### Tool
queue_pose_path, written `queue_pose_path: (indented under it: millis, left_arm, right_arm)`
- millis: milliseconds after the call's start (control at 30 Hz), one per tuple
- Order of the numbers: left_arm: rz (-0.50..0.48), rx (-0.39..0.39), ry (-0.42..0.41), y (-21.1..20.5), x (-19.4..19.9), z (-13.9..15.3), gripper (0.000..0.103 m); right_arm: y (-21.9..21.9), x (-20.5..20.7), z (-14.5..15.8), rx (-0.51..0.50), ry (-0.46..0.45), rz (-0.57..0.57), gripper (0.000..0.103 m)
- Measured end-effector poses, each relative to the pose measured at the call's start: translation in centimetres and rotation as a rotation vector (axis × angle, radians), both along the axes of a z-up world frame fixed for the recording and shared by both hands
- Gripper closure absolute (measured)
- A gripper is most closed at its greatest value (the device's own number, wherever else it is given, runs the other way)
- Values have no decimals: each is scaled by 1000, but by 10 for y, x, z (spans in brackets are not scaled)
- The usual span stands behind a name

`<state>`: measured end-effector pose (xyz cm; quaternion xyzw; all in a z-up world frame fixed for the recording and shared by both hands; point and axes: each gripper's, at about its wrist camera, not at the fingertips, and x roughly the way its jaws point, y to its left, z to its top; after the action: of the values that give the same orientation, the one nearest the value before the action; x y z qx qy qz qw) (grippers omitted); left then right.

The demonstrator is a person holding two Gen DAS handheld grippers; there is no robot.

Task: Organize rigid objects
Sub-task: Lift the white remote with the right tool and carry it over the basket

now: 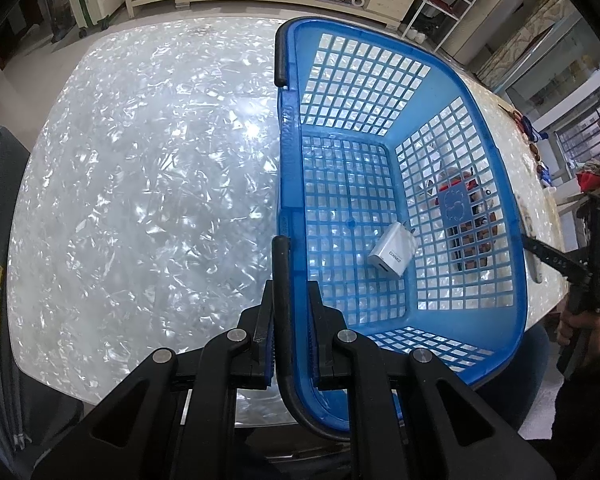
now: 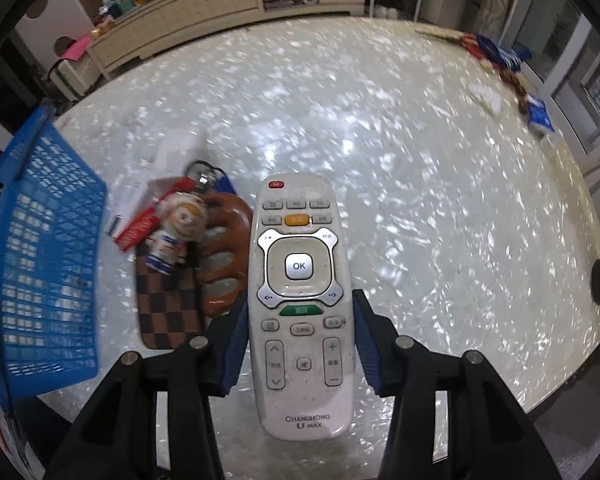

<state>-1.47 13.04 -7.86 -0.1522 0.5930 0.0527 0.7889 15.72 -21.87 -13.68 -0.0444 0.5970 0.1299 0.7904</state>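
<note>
While lengthwise between them — remote (image 2: 300, 300), right jaws clenched on its sides.

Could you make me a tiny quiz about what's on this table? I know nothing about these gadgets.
1. True or false: the blue basket is empty.
2. What does the right gripper hold: A keychain, B remote control, C wallet?
3. What part of the basket does the left gripper clamp?

Key: 1 false, a white charger lies inside. 2 B, between the blue-padded fingers. 3 Its rim, beside the black handle.
</note>
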Motion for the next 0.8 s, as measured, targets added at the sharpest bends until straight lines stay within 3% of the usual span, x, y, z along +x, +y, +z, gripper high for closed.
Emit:
queue_pose_path:
  millis: [367,800]
  left_arm:
    - [0,7,3,-1,-1,0,89]
    - [2,15,-2,-1,-1,2,89]
  right_arm:
    - [43,-9,63,75,-104,132,57]
    - [129,-43,106,137,-194,374,57]
